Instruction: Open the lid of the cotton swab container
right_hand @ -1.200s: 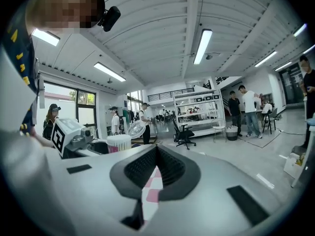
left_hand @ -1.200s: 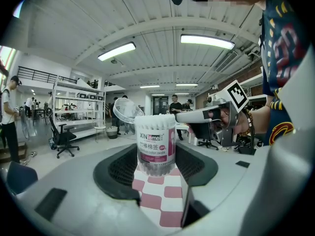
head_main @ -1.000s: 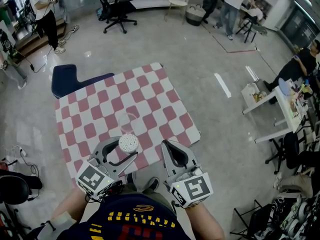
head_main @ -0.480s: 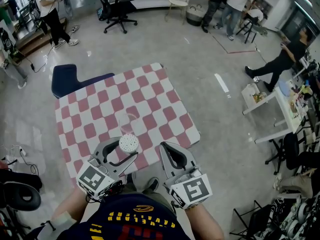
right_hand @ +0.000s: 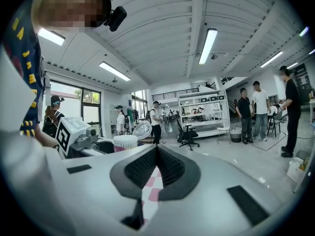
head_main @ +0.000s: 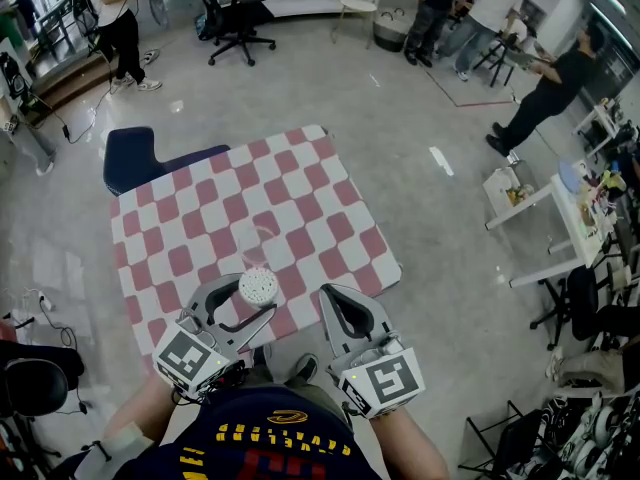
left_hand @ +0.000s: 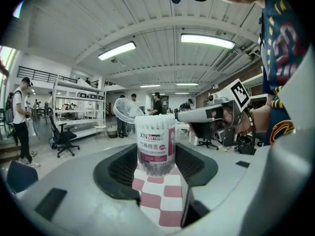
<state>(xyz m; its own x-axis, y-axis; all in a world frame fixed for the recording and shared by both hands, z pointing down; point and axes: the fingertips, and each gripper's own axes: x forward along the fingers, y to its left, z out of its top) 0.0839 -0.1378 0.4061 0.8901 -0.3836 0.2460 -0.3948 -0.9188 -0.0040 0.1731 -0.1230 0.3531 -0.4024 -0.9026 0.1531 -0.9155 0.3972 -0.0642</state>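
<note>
Cotton swab container (head_main: 258, 286) upright between the left gripper's jaws, clear lid standing open.
Open workshop hall with a grey polished floor (head_main: 430, 208) and strip lights overhead; several people stand along the far side and at right. Square table (head_main: 300, 198) under a red-and-white checked cloth fills the centre. Navy seat (head_main: 135, 158) at its far-left corner, black office chair (head_main: 235, 18) beyond, white side tables (head_main: 545, 238) well apart on the right. Left gripper (head_main: 245, 298) sits over the table's near edge, pads pressed on the container's labelled wall on either side. Right gripper (right_hand: 156, 154) is just beside it, jaws closed together and empty, apart from the container. Lid (left_hand: 127, 109) tilts up behind the container's rim on the far-left side; white swab tips exposed at the top.
</note>
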